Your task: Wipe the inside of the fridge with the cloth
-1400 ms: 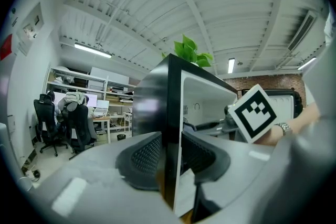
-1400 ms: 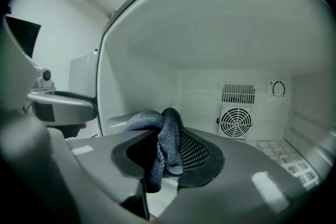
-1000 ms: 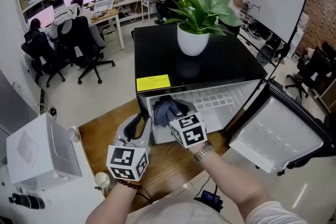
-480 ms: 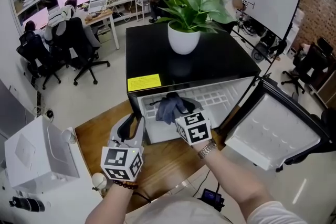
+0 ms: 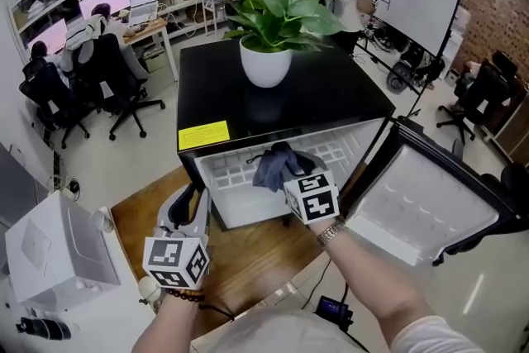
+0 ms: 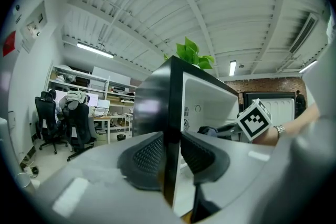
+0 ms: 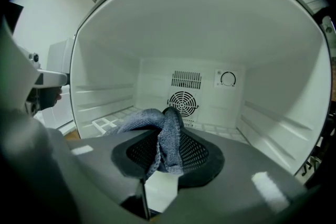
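Note:
A small black fridge point(image 5: 281, 99) stands with its door point(image 5: 421, 207) swung open to the right. My right gripper point(image 5: 287, 171) reaches into the white interior, shut on a blue-grey cloth point(image 5: 277, 164). In the right gripper view the cloth point(image 7: 165, 134) hangs bunched between the pads of the right gripper point(image 7: 167, 153), in front of the round fan grille point(image 7: 182, 102) on the back wall. My left gripper point(image 5: 193, 196) sits at the fridge's left front corner. In the left gripper view the black side wall edge point(image 6: 170, 123) runs between the pads of the left gripper point(image 6: 170, 157), which press on it.
A potted plant point(image 5: 264, 54) stands on the fridge top. A white box point(image 5: 50, 252) sits on the floor at the left. The fridge rests on a wooden board point(image 5: 248, 248). Office chairs, desks and people fill the background.
My right gripper has carried the cloth to the right across the fridge interior. The left gripper has stayed at the fridge's left front edge.

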Demonstrator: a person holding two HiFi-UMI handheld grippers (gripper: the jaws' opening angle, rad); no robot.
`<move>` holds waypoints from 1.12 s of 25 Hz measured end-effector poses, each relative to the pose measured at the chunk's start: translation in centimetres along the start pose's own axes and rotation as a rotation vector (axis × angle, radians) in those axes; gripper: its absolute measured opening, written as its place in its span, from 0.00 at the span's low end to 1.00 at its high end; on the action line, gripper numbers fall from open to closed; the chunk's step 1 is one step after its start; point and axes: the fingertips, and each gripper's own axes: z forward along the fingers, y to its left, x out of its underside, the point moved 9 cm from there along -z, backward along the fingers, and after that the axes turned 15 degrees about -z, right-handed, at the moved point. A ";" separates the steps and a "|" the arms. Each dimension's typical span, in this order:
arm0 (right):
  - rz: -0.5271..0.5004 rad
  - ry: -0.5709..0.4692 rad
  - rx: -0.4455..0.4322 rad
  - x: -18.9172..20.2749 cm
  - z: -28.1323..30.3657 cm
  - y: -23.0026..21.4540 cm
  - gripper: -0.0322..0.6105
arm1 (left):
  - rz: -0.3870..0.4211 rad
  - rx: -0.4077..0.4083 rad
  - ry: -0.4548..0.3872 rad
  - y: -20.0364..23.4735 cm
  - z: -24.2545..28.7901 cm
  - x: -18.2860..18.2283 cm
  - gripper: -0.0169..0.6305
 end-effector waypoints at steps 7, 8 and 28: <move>0.017 0.024 0.055 1.5 -1.1 -2.8 0.22 | -0.008 -0.022 -0.006 -0.2 0.0 0.1 0.18; 0.021 0.028 0.062 1.8 -1.2 -3.2 0.22 | -0.009 -0.025 -0.006 -0.2 0.0 0.1 0.18; 0.087 0.106 0.200 4.2 -3.5 -8.0 0.22 | -0.014 -0.063 -0.003 -0.5 -0.1 0.1 0.18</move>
